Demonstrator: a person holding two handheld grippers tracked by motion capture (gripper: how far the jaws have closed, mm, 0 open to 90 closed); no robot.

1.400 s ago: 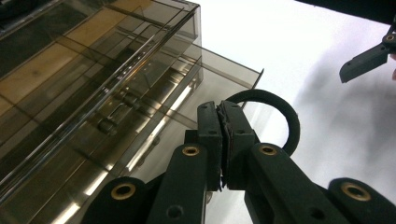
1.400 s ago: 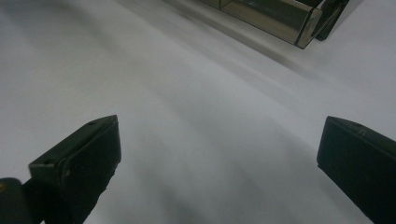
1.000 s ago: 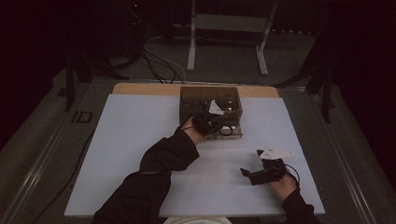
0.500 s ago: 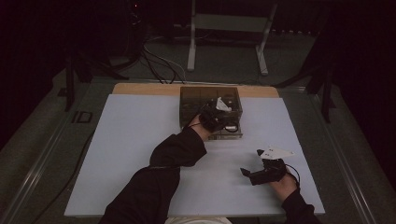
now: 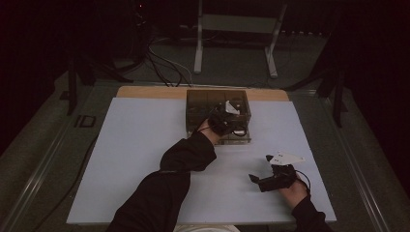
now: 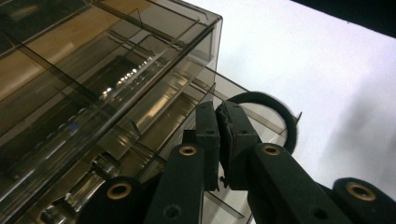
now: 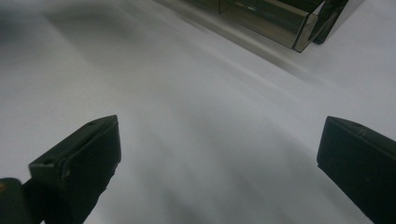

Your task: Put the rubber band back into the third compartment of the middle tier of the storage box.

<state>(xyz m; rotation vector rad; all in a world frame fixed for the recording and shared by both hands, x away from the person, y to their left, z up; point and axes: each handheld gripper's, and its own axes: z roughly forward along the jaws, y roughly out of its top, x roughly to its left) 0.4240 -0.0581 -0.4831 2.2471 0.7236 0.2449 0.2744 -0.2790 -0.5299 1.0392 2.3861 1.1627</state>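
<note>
Thin black ring (image 6: 273,108) pinched in left tongs (image 6: 220,140) beside smoky clear box (image 6: 116,88); right tongs (image 7: 219,154) wide.

A dim room surrounds the white worktop (image 5: 135,159), with dark cables (image 5: 162,60) and a grey metal stand (image 5: 237,36) on the floor beyond.

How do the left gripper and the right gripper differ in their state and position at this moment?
The left gripper has its jaws closed on a black ring; the right gripper has its jaws wide apart with nothing between them. The left gripper is at the smoky clear box in the high view, while the right gripper rests near the front right of the white table. Both have black jaws.
</note>
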